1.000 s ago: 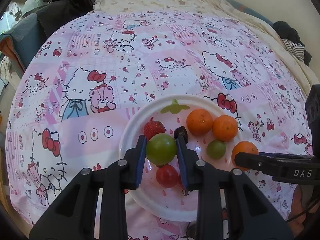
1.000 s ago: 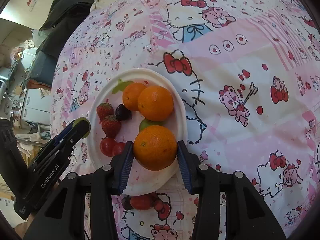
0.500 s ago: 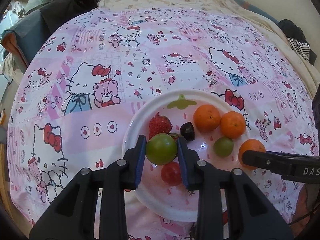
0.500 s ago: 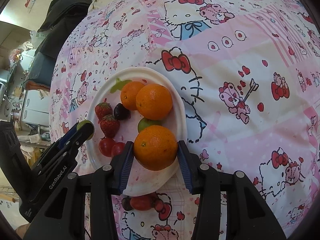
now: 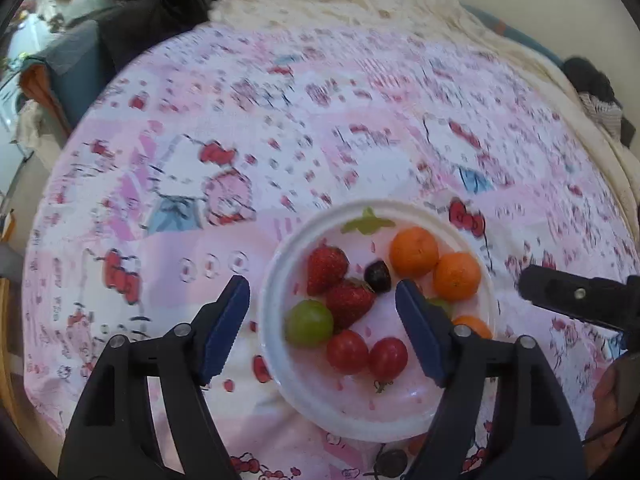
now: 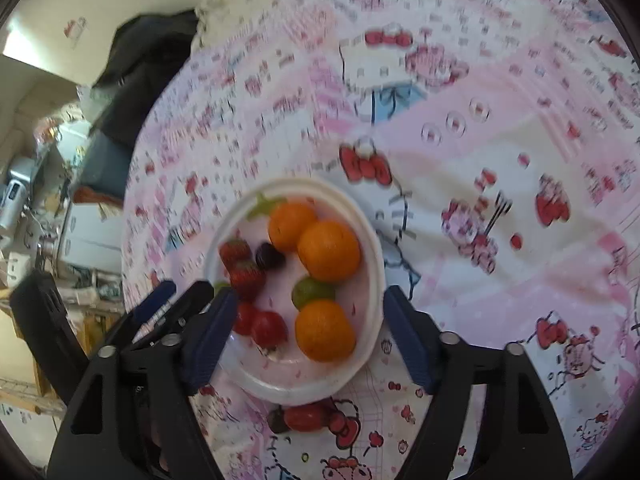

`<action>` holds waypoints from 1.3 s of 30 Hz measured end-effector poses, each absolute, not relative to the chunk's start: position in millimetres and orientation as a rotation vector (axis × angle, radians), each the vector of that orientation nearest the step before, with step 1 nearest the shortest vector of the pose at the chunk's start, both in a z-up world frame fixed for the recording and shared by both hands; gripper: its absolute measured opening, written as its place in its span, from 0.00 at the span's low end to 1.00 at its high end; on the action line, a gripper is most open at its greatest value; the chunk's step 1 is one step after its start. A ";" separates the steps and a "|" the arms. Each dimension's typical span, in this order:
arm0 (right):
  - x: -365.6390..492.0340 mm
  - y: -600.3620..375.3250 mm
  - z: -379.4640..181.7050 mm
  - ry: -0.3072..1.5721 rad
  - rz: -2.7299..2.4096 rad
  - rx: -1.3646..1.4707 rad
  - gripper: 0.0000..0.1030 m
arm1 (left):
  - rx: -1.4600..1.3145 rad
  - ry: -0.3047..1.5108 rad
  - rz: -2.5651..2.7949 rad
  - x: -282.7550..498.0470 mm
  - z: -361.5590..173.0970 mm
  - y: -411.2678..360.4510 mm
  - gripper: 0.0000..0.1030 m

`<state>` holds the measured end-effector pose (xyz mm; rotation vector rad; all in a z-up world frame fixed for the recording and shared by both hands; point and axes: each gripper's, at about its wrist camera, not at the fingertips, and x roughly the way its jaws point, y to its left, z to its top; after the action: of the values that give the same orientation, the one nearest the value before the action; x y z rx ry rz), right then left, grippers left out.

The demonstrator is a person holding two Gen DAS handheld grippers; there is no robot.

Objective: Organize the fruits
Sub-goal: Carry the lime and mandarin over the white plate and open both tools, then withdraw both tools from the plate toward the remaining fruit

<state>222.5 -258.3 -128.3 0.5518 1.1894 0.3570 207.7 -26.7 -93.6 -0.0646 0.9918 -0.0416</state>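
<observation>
Plate (image 6: 372,280) on the bed: three oranges (image 6: 325,330), two strawberries (image 5: 326,266), two tomatoes (image 5: 347,351), two green fruits (image 5: 309,323), one dark fruit (image 5: 377,276). Left hand-held gripper (image 5: 322,322) and right hand-held gripper (image 6: 306,332) just opened, both released, nothing clamped.

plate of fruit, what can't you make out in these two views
- Left wrist view: the third orange and second green fruit are mostly hidden behind the left gripper finger.
- Right wrist view: fruit lying off the plate is blurred; kind unclear.
- Both views: the bedsheet print is smeared by blur.
</observation>
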 end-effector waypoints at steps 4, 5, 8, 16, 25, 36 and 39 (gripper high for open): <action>213.6 -259.0 -107.0 1.120 0.346 0.484 0.86 | -0.051 0.948 -0.038 195.7 -75.8 -23.2 0.71; 210.6 -259.0 -102.7 1.110 0.345 0.467 0.86 | -0.044 0.935 -0.034 191.5 -71.1 -22.3 0.71; 199.7 -262.2 -90.7 1.082 0.345 0.448 0.86 | -0.038 0.911 -0.026 182.2 -59.4 -19.5 0.71; 164.4 -271.1 -61.0 0.978 0.333 0.392 0.86 | -0.040 0.849 -0.008 140.8 -30.6 -6.0 0.71; 124.6 -278.1 -58.7 0.948 0.315 0.382 0.86 | -0.057 0.823 0.021 101.2 -18.2 11.5 0.71; 92.8 -279.1 -62.7 0.969 0.311 0.357 0.86 | -0.094 0.859 0.037 75.9 -26.7 17.4 0.71; 89.7 -278.3 -69.3 1.003 0.309 0.380 0.86 | -0.096 0.887 0.033 73.5 -33.8 13.4 0.71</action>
<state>89.7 -278.3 -69.3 0.3801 1.0029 0.3093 73.5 13.4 -33.8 -0.0959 0.8871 0.0327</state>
